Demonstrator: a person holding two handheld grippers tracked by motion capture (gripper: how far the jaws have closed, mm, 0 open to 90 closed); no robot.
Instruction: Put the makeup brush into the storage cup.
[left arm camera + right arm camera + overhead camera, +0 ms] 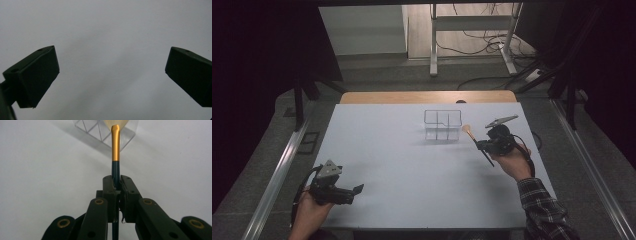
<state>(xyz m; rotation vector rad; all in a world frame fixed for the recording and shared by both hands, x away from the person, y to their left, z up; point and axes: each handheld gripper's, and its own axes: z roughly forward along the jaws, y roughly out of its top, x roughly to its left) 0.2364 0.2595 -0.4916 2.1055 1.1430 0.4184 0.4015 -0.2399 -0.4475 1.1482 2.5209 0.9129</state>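
My right gripper [483, 145] is shut on a makeup brush [476, 142] with a dark handle, a gold ferrule and a pale bristle head. In the right gripper view the jaws clamp the dark handle [116, 173], and the gold ferrule [115, 143] points up toward a clear plastic divided organizer [126, 132]. In the high view that organizer [442, 125] stands on the white table just left of the brush head. My left gripper [357, 189] rests near the table's front left corner, open, with nothing between its jaws [112, 70].
The white table [402, 165] has a wooden strip along its far edge. Metal rails run along both sides. Beyond the table stand a white frame's legs and loose cables on the floor.
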